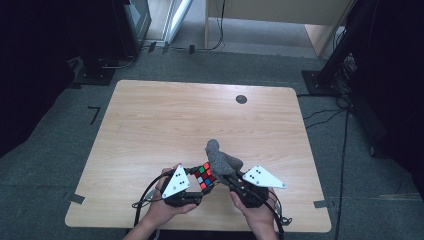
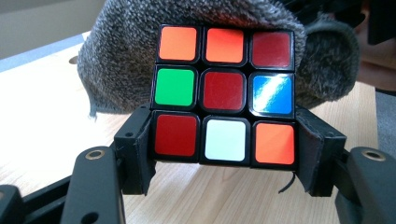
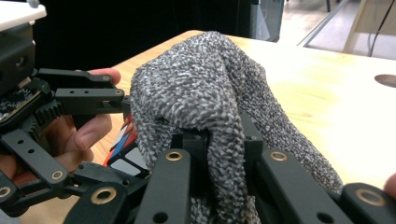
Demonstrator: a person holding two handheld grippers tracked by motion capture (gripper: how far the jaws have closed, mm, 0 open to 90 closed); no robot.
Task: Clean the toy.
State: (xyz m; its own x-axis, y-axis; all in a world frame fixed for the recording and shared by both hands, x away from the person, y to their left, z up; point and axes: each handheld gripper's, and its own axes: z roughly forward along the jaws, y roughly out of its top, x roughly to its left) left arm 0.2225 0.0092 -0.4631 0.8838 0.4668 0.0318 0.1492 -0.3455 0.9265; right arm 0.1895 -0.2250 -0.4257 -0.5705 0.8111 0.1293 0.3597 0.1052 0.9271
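The Rubik's cube (image 2: 225, 95) sits near the front edge of the wooden table (image 1: 150, 125), clamped by its bottom row between the jaws of the left gripper (image 2: 225, 149); the right gripper (image 3: 215, 154) has its jaws pinched tight on a grey knitted cloth (image 3: 210, 93), which is draped against the cube's far and right faces, apparently to wipe it. The grip on the cube is low, so a firm push from the cloth could lever it out of the pads or twist a layer; the loose folds could also snag on a cube corner, or slip from the pinch mid-wipe.
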